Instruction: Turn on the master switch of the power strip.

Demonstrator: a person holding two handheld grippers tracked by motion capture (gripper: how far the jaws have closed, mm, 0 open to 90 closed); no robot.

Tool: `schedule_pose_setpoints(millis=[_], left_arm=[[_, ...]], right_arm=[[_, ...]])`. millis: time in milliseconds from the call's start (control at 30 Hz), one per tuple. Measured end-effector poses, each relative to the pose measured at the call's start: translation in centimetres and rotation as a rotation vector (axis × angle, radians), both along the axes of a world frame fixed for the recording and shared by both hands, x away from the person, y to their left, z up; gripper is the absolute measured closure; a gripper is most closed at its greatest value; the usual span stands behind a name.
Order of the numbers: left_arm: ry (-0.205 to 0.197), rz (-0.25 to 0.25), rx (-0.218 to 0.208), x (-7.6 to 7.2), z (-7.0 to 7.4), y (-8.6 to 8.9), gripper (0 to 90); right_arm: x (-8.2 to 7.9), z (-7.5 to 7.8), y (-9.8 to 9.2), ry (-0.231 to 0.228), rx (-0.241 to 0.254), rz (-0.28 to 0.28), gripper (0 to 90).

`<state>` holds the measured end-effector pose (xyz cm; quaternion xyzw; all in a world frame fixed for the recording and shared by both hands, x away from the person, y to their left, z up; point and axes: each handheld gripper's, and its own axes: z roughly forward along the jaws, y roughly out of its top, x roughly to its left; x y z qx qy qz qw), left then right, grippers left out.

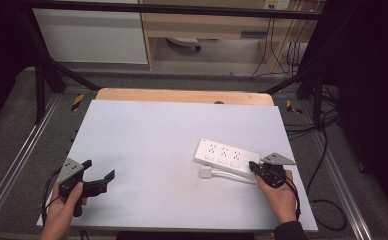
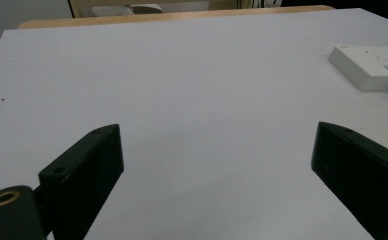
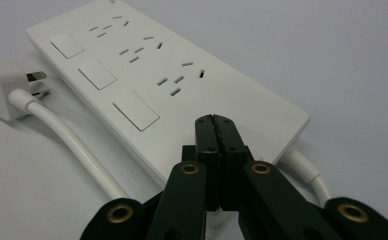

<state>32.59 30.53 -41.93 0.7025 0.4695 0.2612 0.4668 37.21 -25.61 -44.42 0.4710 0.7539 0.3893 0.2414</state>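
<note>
A white power strip (image 1: 226,155) with three sockets and three switches lies on the right of the white table top (image 1: 157,145). Its white plug (image 1: 205,171) and cable (image 1: 232,176) lie loose just in front of it. My right gripper (image 1: 252,164) is shut with nothing between its jaws, and its tip rests over the strip's near right end. In the right gripper view the closed jaws (image 3: 215,121) sit above the power strip (image 3: 147,75), with the plug (image 3: 2,90) at the left. My left gripper (image 1: 100,169) is held open at the front left, over bare table.
A wooden strip (image 1: 182,95) runs along the table's back edge. Black frame posts (image 1: 42,85) and metal rails stand at both sides, and cables (image 1: 327,200) lie on the floor at the right. In the left gripper view the open gripper (image 2: 217,150) faces the power strip (image 2: 369,65) at the far right.
</note>
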Motion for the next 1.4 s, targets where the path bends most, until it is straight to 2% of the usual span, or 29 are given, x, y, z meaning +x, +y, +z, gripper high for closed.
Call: schedule_pose_setpoints(millis=[233,1067,1200,1400], left_arm=[[0.006,-0.005,0.009,0.01,-0.05,-0.11,6.6],[-0.001,-0.001,0.001,0.02,0.0,0.01,6.6],[-0.003,-0.002,0.002,0.01,0.03,0.03,6.6],[-0.004,-0.002,0.002,0.02,0.04,0.04,6.7]], right_arm=[[-0.02,0.03,0.04,-0.001,-0.003,-0.001,90.0],[0.0,0.24,-0.16,-0.007,0.006,-0.002,90.0],[0.03,0.23,-0.31,-0.004,0.022,-0.004,89.8],[-0.07,0.5,-0.17,-0.038,0.036,0.003,89.6]])
